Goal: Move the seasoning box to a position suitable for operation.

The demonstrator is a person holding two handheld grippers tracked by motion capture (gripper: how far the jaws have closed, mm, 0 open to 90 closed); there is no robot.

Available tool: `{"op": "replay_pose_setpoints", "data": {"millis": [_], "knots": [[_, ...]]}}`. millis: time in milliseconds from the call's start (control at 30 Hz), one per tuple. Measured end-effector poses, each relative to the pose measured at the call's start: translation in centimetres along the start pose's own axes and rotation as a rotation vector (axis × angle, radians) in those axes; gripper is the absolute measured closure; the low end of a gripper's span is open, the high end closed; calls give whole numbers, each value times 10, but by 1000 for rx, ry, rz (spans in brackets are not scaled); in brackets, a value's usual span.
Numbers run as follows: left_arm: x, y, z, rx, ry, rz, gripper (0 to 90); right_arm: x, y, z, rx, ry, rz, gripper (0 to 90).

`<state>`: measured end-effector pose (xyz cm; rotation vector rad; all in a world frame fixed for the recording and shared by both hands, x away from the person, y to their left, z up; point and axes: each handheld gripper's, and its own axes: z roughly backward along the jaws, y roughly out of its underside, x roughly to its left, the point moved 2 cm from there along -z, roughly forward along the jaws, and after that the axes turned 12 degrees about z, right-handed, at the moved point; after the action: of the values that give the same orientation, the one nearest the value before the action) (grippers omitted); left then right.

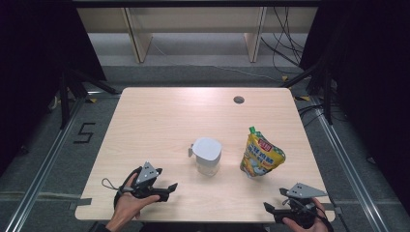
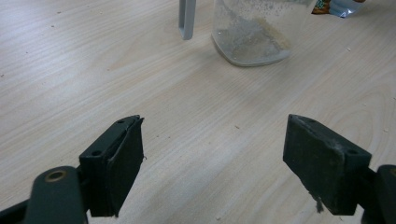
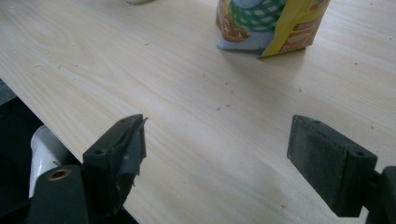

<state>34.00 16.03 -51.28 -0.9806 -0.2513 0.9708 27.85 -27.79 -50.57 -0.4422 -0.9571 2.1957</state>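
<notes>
Both grippers rest at the near edge of the table (image 1: pixel 159 116), jaws spread and holding nothing. The left gripper (image 1: pixel 167 187) faces the lidded jar (image 1: pixel 208 155) at mid-table; the right gripper (image 1: pixel 271 209) faces the upright yellow pouch (image 1: pixel 261 155) just right of the jar. Judged step: reach and grasp. The pouch is best pinched low on its body to keep it upright, with the jar steadied by its wall. Nothing blocks either path; crumbs dot the tabletop, and a grommet (image 1: pixel 238 100) sits at the far side.

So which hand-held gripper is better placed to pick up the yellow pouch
Probably the right hand-held gripper: it sits open, nearer the yellow pouch. The left hand-held gripper faces the lidded jug.
</notes>
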Motion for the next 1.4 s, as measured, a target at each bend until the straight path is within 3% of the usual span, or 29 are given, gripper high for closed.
{"op": "replay_pose_setpoints", "data": {"millis": [167, 200, 367, 400, 433, 467, 500, 567, 633, 700, 733, 900, 967, 1000, 1033, 1167, 1400], "knots": [[-3, 1, -1, -3, 5, 25, 191, -1, 0, 1, 8, 10, 26, 202], [0, 0, 1, 15, -1, 3, 190, -2, 0, 0, -6, -2, 20, 201], [2, -1, 0, -1, -2, 14, 185, -1, 0, 0, -5, -1, 8, 198], [4, -1, 1, 4, -5, -8, 182, -2, 0, 0, 1, 2, 21, 195], [4, -1, 1, 14, -9, 5, 182, -2, 0, 0, 1, 2, 21, 195], [5, -1, 2, 17, -10, -3, 182, 0, 0, 0, -3, -1, -6, 194], [5, -2, 2, 22, -14, -11, 182, -2, 0, 0, -2, 10, 31, 194], [4, -2, 1, 14, -19, -6, 182, 1, 0, 0, -3, -3, -13, 194], [5, -3, -1, -10, -15, -9, 182, 0, 0, -1, -8, -3, 5, 194], [7, -5, -2, 3, -13, -8, 187, -2, 0, 0, 2, 1, 21, 194], [7, -7, -5, -2, -9, 29, 191, -2, 0, -1, 3, -5, 20, 194], [10, -12, -10, -25, -13, 17, 193, -3, 0, -1, 7, 4, 25, 196], [11, -15, -11, -43, 2, 37, 193, -1, 0, 0, 9, 1, 7, 196], [13, -16, -10, -22, -5, 9, 193, -3, 1, -1, 1, -2, 23, 196], [12, -17, -12, -45, -2, 20, 192, -4, 1, -1, 4, 12, 32, 196], [13, -24, -16, -62, -6, 18, 202, -4, 1, -1, 2, 3, 19, 196], [15, -37, -27, -73, -4, 17, 224, -2, 0, -1, 8, -12, 9, 198]]}}
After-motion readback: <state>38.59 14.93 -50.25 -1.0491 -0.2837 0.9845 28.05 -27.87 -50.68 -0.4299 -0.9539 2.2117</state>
